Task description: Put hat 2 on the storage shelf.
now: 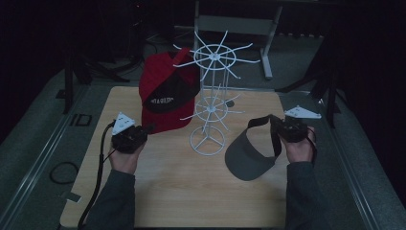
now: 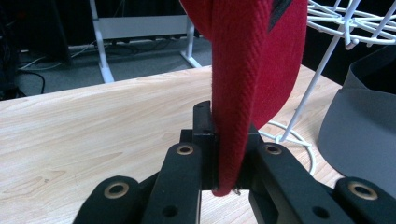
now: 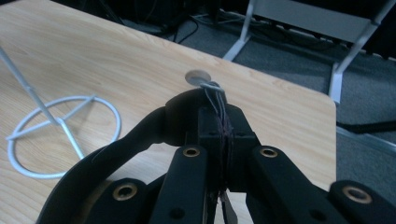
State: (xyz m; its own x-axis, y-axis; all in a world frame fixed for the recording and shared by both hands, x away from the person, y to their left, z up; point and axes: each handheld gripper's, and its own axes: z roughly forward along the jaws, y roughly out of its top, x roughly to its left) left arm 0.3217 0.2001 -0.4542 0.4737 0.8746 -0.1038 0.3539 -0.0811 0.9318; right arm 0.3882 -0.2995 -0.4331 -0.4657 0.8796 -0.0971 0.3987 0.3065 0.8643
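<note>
A red cap [image 1: 165, 91] with a black front panel hangs against the white wire rack [image 1: 213, 57], its lower edge reaching toward my left gripper [image 1: 146, 129]. In the left gripper view the jaws of my left gripper [image 2: 227, 135] are shut on a fold of the red cap [image 2: 247, 60]. A grey visor [image 1: 249, 155] hangs tilted at the right, just above the table. My right gripper [image 1: 275, 127] is shut on its dark strap. In the right gripper view the strap [image 3: 116, 154] loops off to the left from my right gripper [image 3: 225, 126].
The rack's ring base [image 1: 207, 141] stands mid-table between the two hands, seen as the rack base [image 3: 60, 135] and the rack base [image 2: 294, 140]. The wooden table [image 1: 191, 191] has bare room in front. A small grey disc [image 3: 198, 76] lies on the table. White desk legs [image 1: 268, 57] stand behind.
</note>
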